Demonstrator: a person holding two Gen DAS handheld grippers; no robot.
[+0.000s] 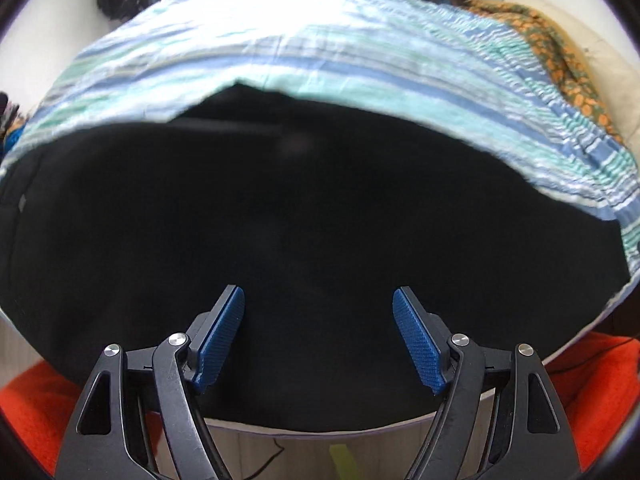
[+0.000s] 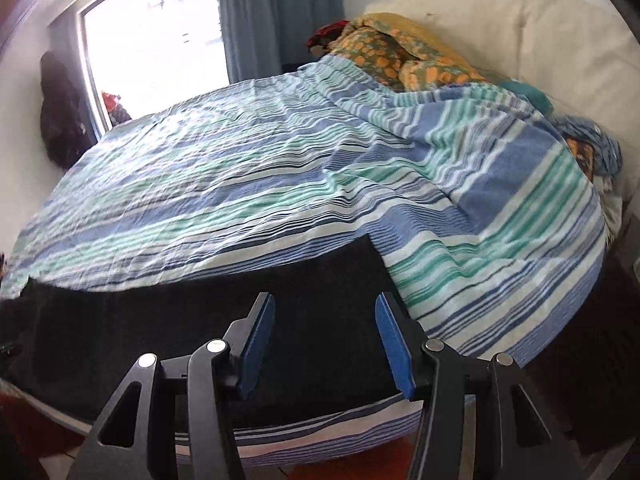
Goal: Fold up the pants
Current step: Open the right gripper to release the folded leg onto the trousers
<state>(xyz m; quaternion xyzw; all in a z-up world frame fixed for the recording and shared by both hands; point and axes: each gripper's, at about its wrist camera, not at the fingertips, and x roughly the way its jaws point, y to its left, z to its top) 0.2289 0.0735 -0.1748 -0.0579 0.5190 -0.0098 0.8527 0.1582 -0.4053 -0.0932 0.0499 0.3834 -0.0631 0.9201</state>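
Black pants [image 1: 304,208] lie spread along the near edge of a bed with a blue, green and white striped cover [image 1: 360,52]. My left gripper [image 1: 318,300] is open and empty, its blue pads just above the dark cloth near the bed's front edge. In the right wrist view the pants [image 2: 200,312] run as a dark band across the front of the bed, ending at a straight edge on the right. My right gripper [image 2: 324,306] is open and empty, over that right end of the pants.
An orange-patterned blanket [image 2: 400,52] and a cream pillow [image 2: 540,40] lie at the head of the bed on the right. A window [image 2: 152,40] with a blue curtain [image 2: 280,12] is behind. An orange-red rug [image 1: 592,380] lies on the floor below the bed edge.
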